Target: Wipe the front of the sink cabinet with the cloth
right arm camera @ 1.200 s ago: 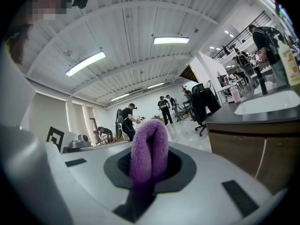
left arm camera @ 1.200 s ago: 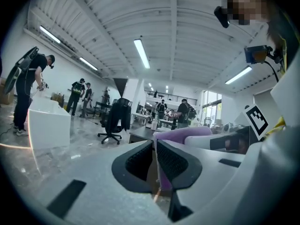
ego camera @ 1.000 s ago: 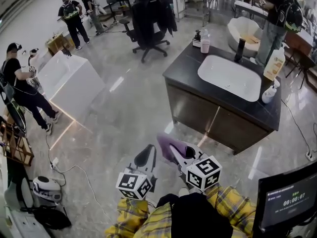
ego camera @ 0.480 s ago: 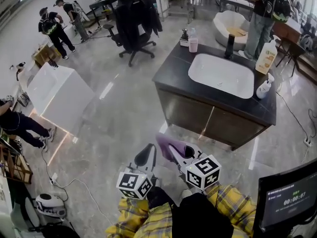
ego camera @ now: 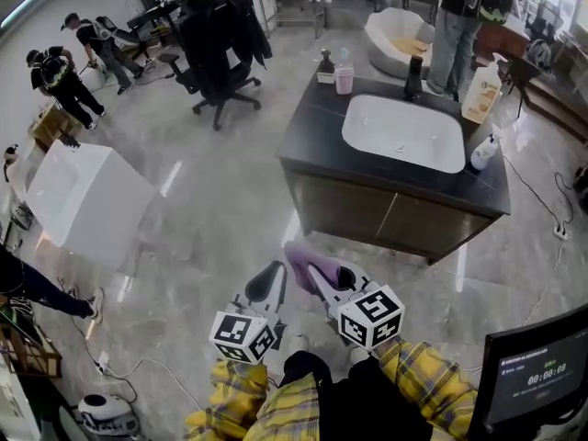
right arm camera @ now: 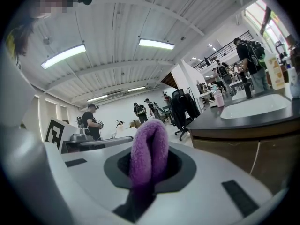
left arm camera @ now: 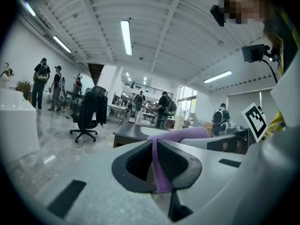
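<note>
The dark sink cabinet (ego camera: 386,219) stands ahead of me and slightly right, its two brown doors facing me across bare floor. In the right gripper view the cabinet (right arm camera: 243,144) is at the right. My right gripper (ego camera: 317,266) is shut on a folded purple cloth (ego camera: 308,257), which bulges between the jaws as a thick purple cloth roll (right arm camera: 149,149). Beside it my left gripper (ego camera: 266,285) is shut; only a thin purple strip shows between its pads (left arm camera: 140,161). Both grippers hang low in front of my yellow plaid sleeves, well short of the cabinet.
A white basin (ego camera: 404,131), a black faucet (ego camera: 413,76) and several bottles sit on the black countertop. A black office chair (ego camera: 216,53) stands far left, a white block (ego camera: 83,200) at the left, a monitor (ego camera: 533,375) at bottom right. People stand in the background.
The cabinet has slid left and slightly closer in the head view as I turned and moved toward it. Both grippers keep their places and their grip.
</note>
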The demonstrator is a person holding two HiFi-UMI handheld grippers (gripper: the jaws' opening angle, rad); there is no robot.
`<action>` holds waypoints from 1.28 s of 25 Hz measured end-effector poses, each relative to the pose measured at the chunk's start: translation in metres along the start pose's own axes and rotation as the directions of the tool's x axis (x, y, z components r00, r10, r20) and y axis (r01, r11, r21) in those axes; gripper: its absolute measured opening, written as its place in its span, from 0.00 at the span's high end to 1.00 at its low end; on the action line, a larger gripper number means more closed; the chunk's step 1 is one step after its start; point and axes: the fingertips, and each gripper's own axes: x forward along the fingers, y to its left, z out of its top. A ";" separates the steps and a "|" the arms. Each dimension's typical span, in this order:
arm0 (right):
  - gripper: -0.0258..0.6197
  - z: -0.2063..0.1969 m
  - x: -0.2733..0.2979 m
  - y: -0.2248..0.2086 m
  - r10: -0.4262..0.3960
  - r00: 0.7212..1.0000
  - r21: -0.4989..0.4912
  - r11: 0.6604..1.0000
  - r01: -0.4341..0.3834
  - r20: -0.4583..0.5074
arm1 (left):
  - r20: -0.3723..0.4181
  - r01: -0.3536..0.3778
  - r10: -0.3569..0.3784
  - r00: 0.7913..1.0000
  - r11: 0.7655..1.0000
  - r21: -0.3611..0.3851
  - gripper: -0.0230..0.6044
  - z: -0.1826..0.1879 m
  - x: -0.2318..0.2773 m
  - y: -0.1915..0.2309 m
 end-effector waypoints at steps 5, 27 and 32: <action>0.89 -0.006 0.020 0.002 -0.071 0.997 0.022 0.997 0.071 0.003 | -0.012 0.047 -0.047 0.999 0.999 0.002 0.91 0.005 -0.002 0.029; 0.89 -0.012 0.038 -0.022 -0.379 0.923 0.145 0.919 0.366 0.070 | -0.112 0.320 -0.318 0.942 0.947 0.006 0.91 -0.009 0.040 0.050; 0.89 -0.015 0.036 -0.035 -0.390 0.919 0.143 0.915 0.378 0.063 | -0.115 0.318 -0.318 0.941 0.948 -0.011 0.91 -0.018 0.053 0.050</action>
